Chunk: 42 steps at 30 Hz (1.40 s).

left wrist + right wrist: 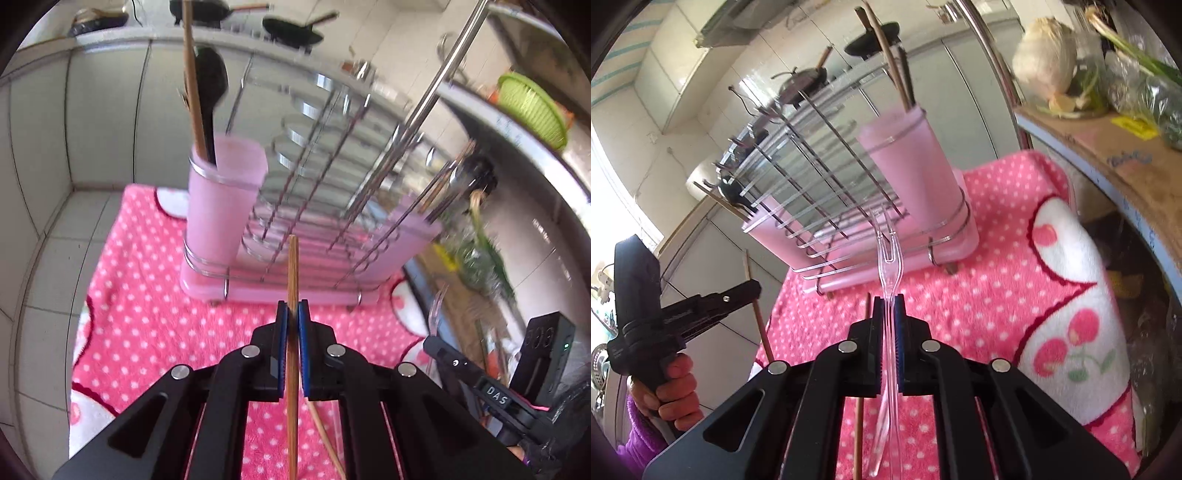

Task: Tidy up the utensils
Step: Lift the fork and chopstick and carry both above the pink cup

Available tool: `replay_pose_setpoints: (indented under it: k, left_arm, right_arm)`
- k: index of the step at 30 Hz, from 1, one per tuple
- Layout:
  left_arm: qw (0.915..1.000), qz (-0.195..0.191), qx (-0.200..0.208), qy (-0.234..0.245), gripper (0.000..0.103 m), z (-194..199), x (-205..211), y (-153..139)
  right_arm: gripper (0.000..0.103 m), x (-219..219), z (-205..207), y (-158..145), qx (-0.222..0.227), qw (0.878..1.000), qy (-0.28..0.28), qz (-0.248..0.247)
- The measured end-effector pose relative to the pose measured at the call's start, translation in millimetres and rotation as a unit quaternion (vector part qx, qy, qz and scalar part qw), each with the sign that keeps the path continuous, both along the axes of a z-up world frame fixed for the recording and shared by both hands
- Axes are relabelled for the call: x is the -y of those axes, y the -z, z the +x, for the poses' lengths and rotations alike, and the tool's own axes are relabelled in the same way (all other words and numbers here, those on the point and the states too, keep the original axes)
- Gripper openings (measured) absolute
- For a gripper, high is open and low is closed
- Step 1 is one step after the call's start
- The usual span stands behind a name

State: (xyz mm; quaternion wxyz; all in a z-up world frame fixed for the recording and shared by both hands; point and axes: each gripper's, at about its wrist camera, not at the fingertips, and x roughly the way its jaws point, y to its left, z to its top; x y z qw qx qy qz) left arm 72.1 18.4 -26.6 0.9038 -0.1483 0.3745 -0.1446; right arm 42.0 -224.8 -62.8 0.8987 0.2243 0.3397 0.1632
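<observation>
Our left claw (293,317) grips a chopstick (293,273). Our right claw (889,314) grips a clear fork (888,266), both near the pink rack (295,229).

A light-brown bamboo chopstick (293,280) sits between the left gripper's (293,314) blue pads (303,332). Ahead stands a frosted pink utensil cup (221,192); below spreads a pink, white-dotted towel (147,295). The right gripper's (888,306) fork (886,258) is clear.

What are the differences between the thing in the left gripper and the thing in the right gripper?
The left gripper holds a wooden chopstick; the right gripper holds a clear plastic fork. The chopstick is opaque brown, the fork see-through. The chopstick ends in one plain tip, the fork in two prongs. Both are clamped upright and point toward the pink rack.
</observation>
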Motion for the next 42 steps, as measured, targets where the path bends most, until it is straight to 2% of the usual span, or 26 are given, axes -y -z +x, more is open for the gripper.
replay_pose_setpoints:
  k: [3, 6, 13, 21, 32, 39, 42]
  left_arm:
    - [0.9980, -0.019, 0.058, -0.016, 0.005, -22, -13, -23]
    - [0.9943, -0.037, 0.095, -0.031, 0.005, -36, -23, -41]
    - [0.9849, -0.049, 0.158, -0.051, 0.005, -54, -53, -86]
    - [0.9711, -0.044, 0.222, -0.076, 0.005, -61, -71, -141]
    - [0.9555, -0.027, 0.276, -0.100, 0.005, -44, -81, -192]
    - [0.9461, -0.019, 0.299, -0.122, 0.005, -32, -88, -207]
    - [0.9449, -0.010, 0.301, -0.128, 0.005, -25, -89, -208]
  right_arm:
    - [0.006, -2, -7, -11, 0.032, 0.999, 0.003, -0.004]
    - [0.006, -5, -13, -24, 0.062, 0.998, 0.007, -0.010]
    - [0.006, -8, -17, -64, 0.133, 0.991, 0.013, -0.027]
    - [0.006, -7, 3, -118, 0.215, 0.976, 0.021, -0.025]
    - [0.006, 7, 46, -168, 0.283, 0.958, 0.047, -0.023]
    - [0.006, 6, 68, -170, 0.322, 0.943, 0.072, -0.053]
    - [0.006, 4, 78, -164, 0.331, 0.938, 0.082, -0.070]
